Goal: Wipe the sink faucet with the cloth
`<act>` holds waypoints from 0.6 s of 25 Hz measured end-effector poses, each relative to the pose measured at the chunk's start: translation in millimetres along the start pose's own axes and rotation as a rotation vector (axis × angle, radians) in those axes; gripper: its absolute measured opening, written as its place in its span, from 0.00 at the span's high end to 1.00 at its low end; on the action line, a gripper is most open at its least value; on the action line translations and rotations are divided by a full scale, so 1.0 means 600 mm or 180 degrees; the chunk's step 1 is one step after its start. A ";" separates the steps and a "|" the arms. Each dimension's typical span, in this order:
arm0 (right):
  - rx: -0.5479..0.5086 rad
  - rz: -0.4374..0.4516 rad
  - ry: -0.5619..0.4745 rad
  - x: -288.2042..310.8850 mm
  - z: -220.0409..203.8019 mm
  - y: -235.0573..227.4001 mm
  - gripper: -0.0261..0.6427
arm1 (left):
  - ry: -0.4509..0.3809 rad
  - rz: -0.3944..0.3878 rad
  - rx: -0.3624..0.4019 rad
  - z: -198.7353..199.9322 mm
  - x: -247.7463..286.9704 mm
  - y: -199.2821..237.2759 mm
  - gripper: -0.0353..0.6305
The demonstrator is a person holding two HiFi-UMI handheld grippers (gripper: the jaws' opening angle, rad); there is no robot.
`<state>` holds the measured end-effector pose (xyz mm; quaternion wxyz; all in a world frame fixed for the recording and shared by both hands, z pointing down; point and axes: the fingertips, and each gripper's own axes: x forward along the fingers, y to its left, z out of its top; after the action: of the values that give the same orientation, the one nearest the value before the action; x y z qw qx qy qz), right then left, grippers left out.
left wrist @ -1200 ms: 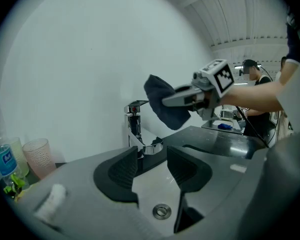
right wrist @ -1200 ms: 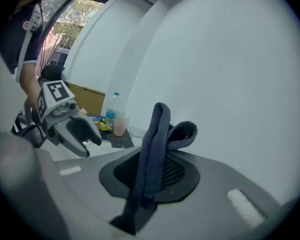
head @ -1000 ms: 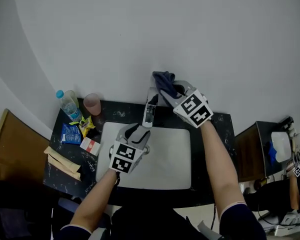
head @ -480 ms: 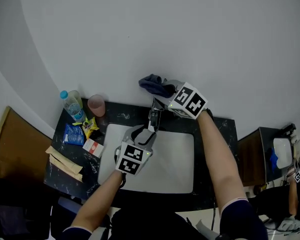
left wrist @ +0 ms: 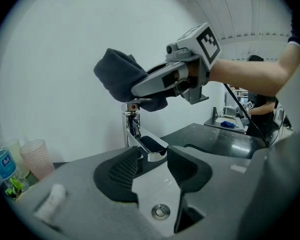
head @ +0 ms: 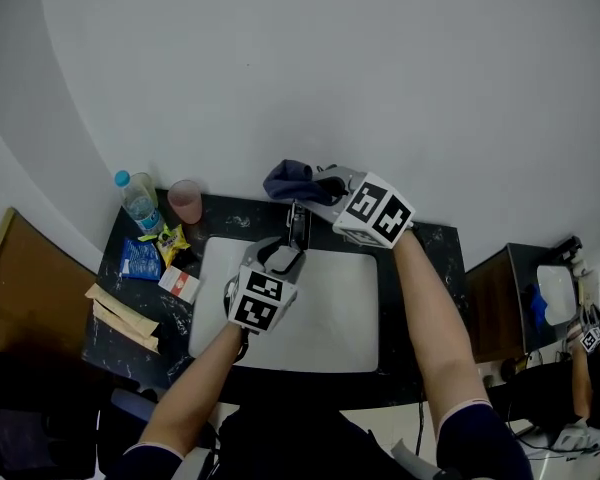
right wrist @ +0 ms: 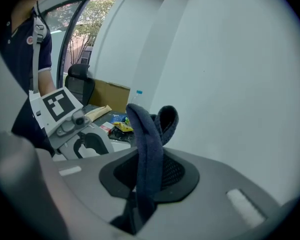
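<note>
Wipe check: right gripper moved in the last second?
Yes. In the head view the right gripper carried the cloth leftward, from right of the faucet to over its top.

The right gripper (head: 325,190) holds a dark blue cloth (head: 290,181) above the top of the faucet (head: 298,226). The left gripper (head: 282,254) is over the white sink (head: 350,318), right by the faucet. A bottle (head: 137,204) and a pink cup (head: 186,203) stand far left.
</note>
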<state>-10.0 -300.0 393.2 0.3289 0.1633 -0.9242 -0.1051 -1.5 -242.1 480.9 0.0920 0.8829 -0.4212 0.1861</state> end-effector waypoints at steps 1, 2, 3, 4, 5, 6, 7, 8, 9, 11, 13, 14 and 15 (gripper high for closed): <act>0.0010 0.0010 -0.0035 -0.006 0.002 0.009 0.86 | 0.0006 0.0018 -0.0004 0.000 -0.001 0.001 0.66; 0.0021 0.0017 -0.0079 -0.012 0.005 0.018 0.86 | 0.0008 0.0033 -0.0011 0.000 -0.002 0.001 0.67; 0.0036 0.0015 -0.0131 -0.019 0.007 0.028 0.86 | 0.0008 0.0040 -0.0015 0.000 -0.003 0.000 0.67; 0.0060 -0.0002 -0.0194 -0.028 0.010 0.038 0.86 | 0.0007 0.0035 -0.0014 0.000 -0.005 -0.003 0.67; 0.0096 -0.0034 -0.0271 -0.036 0.014 0.047 0.86 | 0.0006 0.0021 -0.0009 0.000 -0.008 -0.007 0.67; 0.0148 -0.0076 -0.0367 -0.046 0.018 0.055 0.86 | 0.0005 0.0003 -0.0007 0.000 -0.011 -0.011 0.67; 0.0217 -0.0115 -0.0481 -0.056 0.022 0.063 0.86 | 0.0003 -0.0016 -0.0011 0.000 -0.015 -0.015 0.67; 0.0294 -0.0147 -0.0601 -0.066 0.026 0.071 0.86 | -0.0002 -0.0032 -0.0024 -0.001 -0.020 -0.018 0.67; 0.0369 -0.0171 -0.0718 -0.077 0.030 0.079 0.86 | -0.0012 -0.0043 -0.0040 -0.002 -0.026 -0.021 0.67; 0.0497 -0.0215 -0.0921 -0.100 0.035 0.092 0.86 | -0.0047 -0.0043 -0.0073 -0.001 -0.041 -0.023 0.67; 0.0611 -0.0301 -0.1085 -0.123 0.035 0.103 0.86 | -0.0112 -0.0016 -0.0132 0.004 -0.058 -0.018 0.67; 0.0675 -0.0372 -0.1161 -0.134 0.033 0.107 0.86 | -0.0156 0.0002 -0.0180 0.008 -0.068 -0.015 0.67; 0.0747 -0.0461 -0.1234 -0.145 0.030 0.110 0.86 | -0.0203 0.0011 -0.0239 0.013 -0.077 -0.013 0.67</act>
<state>26.6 -205.3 349.4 0.1156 0.2431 -0.9618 -0.0496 -20.5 -206.8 455.2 0.1113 0.8835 -0.4322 0.1421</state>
